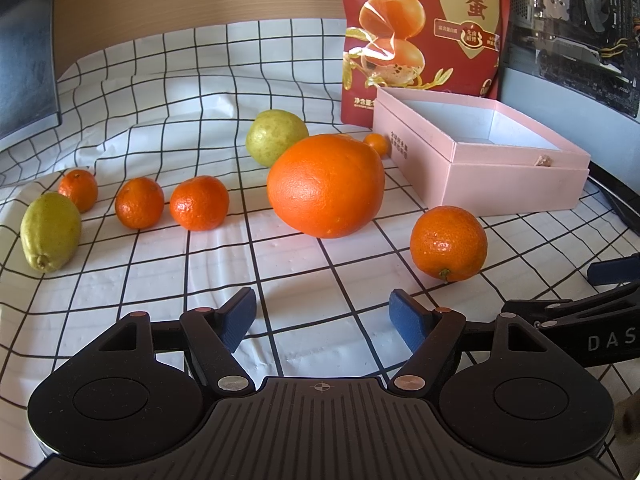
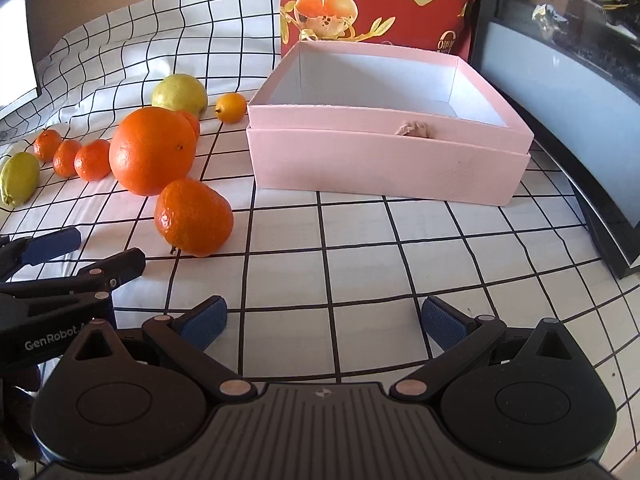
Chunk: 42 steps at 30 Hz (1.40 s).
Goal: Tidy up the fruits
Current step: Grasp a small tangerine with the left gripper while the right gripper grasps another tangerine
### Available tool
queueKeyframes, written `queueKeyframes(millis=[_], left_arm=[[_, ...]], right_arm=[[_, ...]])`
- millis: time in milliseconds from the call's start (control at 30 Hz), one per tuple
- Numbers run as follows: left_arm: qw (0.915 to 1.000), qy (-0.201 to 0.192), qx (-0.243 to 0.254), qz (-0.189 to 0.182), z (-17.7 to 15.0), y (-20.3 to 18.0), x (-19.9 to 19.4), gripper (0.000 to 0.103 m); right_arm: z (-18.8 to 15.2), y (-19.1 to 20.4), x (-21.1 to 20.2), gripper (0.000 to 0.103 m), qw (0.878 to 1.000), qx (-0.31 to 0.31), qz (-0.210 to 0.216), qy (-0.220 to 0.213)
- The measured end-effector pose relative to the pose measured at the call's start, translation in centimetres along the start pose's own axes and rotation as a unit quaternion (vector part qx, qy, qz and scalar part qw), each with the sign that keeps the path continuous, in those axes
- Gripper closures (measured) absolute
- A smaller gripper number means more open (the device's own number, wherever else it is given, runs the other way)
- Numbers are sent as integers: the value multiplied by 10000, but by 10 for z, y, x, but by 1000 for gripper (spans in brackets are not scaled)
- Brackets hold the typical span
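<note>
- A white cloth with a black grid [image 1: 200,92] covered the table under everything.
- A red snack bag [image 1: 424,32] stood upright at the back, just behind the box.
- The pink box [image 2: 384,160] sat open on the cloth, right of the fruit, and no fruit showed inside it.
- The left gripper [image 1: 323,317] hung low over the cloth with its blue pads spread wide and nothing between them; the big orange lay ahead of it.
- The right gripper [image 2: 323,320] was likewise spread and empty, above bare cloth in front of the box.
- The big orange [image 1: 326,186] rested near the box's left side.
- A green pear [image 1: 276,136] lay just behind the orange.
- A second pear [image 1: 50,232] lay far left, on its side.
- The nearest mandarin [image 1: 448,243] sat apart in front of the box corner.
- Three smaller mandarins [image 1: 199,203] made a row between the left pear and the orange.
- A tiny orange fruit [image 2: 231,107] sat just beside the box's left wall.
</note>
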<state>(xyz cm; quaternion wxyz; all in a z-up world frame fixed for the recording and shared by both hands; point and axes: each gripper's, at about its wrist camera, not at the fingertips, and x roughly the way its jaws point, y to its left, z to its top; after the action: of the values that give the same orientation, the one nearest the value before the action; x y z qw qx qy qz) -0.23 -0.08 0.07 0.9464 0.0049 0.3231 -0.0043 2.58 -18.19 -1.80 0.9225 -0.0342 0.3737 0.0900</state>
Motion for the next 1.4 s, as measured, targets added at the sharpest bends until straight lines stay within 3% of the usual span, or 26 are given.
queueKeyframes(millis=[100, 200, 333, 433, 500, 733, 1033, 1100, 1167, 1400], left_arm=[[9998, 50, 45, -177, 1, 9, -1, 27], [9978, 173, -364, -531, 13, 29, -7, 30], [9982, -20, -479, -370, 42, 53, -19, 32], [9986, -13, -468, -233, 61, 74, -17, 32], [9987, 61, -451, -214, 70, 89, -9, 32], [9990, 375, -56, -217, 92, 101, 32, 32], [9962, 720, 482, -20, 87, 91, 73, 38], [9949, 836, 555, -49, 83, 91, 77, 45], [9948, 775, 665, 34, 80, 89, 73, 52], [9972, 599, 242, -377, 60, 86, 13, 53]], right_arm=[[-6, 0, 0, 0, 9999, 10, -40, -165], [-8, -2, -1, 0, 9997, -110, 53, -222], [-18, -5, -5, 0, 9985, -265, 183, -440], [-17, -3, -6, 0, 9988, -291, 244, -318], [-11, 0, -6, 2, 9988, -299, 312, -236], [-8, 14, -22, 4, 9963, -484, 169, -693], [-23, 11, -28, 4, 9965, -542, 217, -592], [-24, 8, -30, 4, 9967, -516, 228, -579], [-25, 7, -32, 4, 9969, -500, 235, -552], [-29, 7, -36, 4, 9965, -518, 327, -561]])
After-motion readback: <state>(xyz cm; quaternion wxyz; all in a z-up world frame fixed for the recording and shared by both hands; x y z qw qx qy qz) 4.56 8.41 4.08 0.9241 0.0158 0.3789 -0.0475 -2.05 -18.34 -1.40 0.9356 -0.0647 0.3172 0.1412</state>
